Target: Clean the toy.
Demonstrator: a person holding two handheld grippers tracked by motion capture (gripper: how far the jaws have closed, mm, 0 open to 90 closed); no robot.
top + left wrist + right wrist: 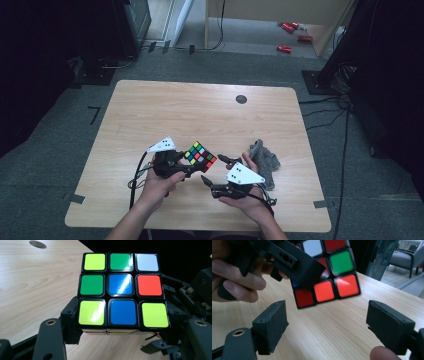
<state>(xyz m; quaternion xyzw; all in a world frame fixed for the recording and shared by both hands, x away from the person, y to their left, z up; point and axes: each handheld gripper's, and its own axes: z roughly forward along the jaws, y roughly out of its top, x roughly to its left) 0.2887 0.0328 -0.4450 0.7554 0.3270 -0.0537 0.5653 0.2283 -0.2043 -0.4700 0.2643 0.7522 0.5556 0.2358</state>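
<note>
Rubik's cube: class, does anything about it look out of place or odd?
The Rubik's cube is scrambled and held tilted above the table, clamped in the left gripper. Otherwise nothing stands out.

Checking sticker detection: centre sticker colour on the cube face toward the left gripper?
Blue, on the cube; clearest in the left gripper view.
</note>
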